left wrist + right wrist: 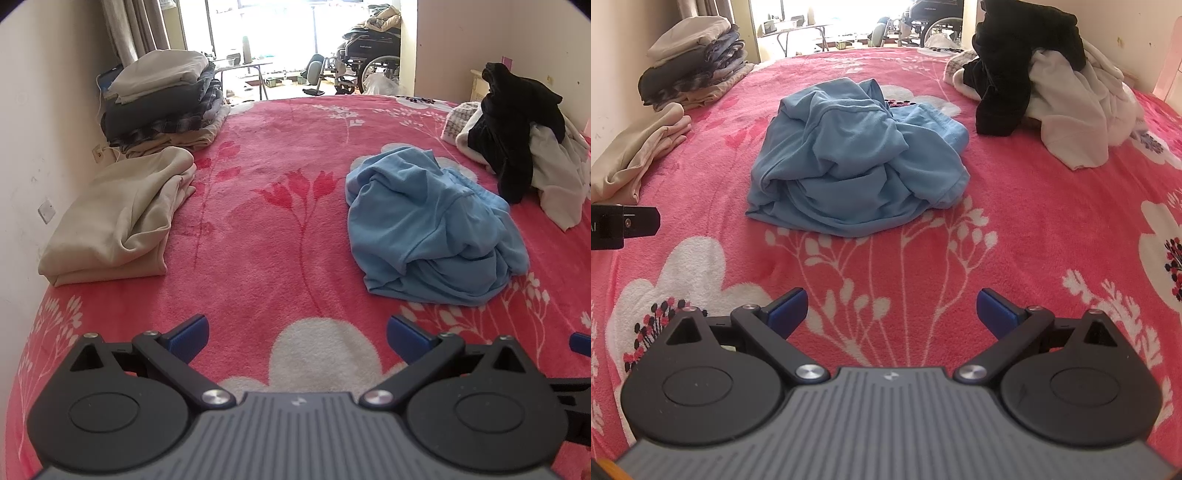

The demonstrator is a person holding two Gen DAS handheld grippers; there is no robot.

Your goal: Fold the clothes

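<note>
Right wrist: blue garment ahead of open right claw.

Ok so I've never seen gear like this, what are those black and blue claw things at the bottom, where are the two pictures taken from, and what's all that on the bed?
Those are two hand-held grippers, one in each of a person's hands, each with a camera looking out along its two blue-tipped fingers. One picture is from the left gripper, the other from the right gripper. Both are open and hold nothing.

They hover over a bed with a pink flowered blanket. In the middle lies a crumpled blue garment, probably the next one to fold. At the left, a folded beige garment lies in front of a stack of folded clothes. At the far right is an unfolded heap of black and white clothes.
</note>
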